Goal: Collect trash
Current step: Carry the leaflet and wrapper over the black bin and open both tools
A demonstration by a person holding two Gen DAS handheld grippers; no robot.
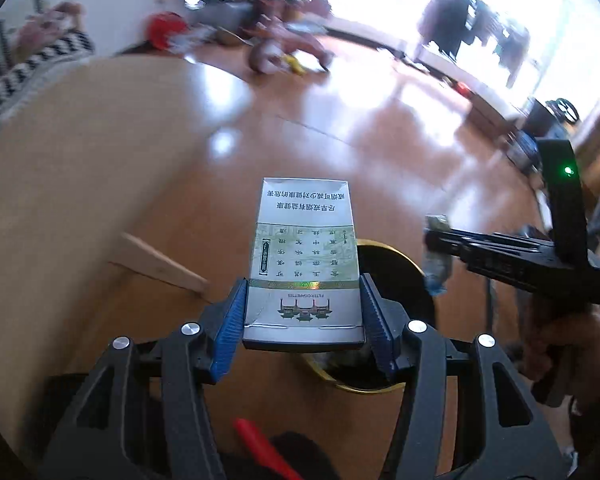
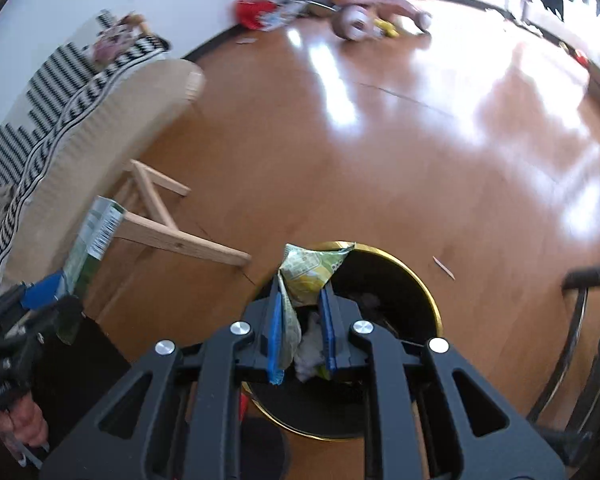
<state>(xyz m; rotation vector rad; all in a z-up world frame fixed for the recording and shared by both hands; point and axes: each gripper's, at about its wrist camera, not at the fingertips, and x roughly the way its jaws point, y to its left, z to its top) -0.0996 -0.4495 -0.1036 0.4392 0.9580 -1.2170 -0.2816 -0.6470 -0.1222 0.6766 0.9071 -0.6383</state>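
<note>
Cigarette box (image 1: pixel 304 264) | long axis pointing away from left gripper (image 1: pixel 304 316), fingers clamped on its sides | right gripper (image 2: pixel 302 332) fingers pinching wrapper (image 2: pixel 308 272)

I am in a home, in a living room. I see a shiny wood floor (image 2: pixel 380 152), a striped sofa (image 2: pixel 48 92), a pink ride-on toy (image 2: pixel 364 12) and bright windows (image 1: pixel 500 8).

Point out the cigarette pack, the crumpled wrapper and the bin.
cigarette pack (image 1: pixel 304 248): left wrist view, printed face.
crumpled wrapper (image 2: pixel 312 270): right wrist view, upper part.
bin (image 2: pixel 428 288): right wrist view, gold rim.
</note>
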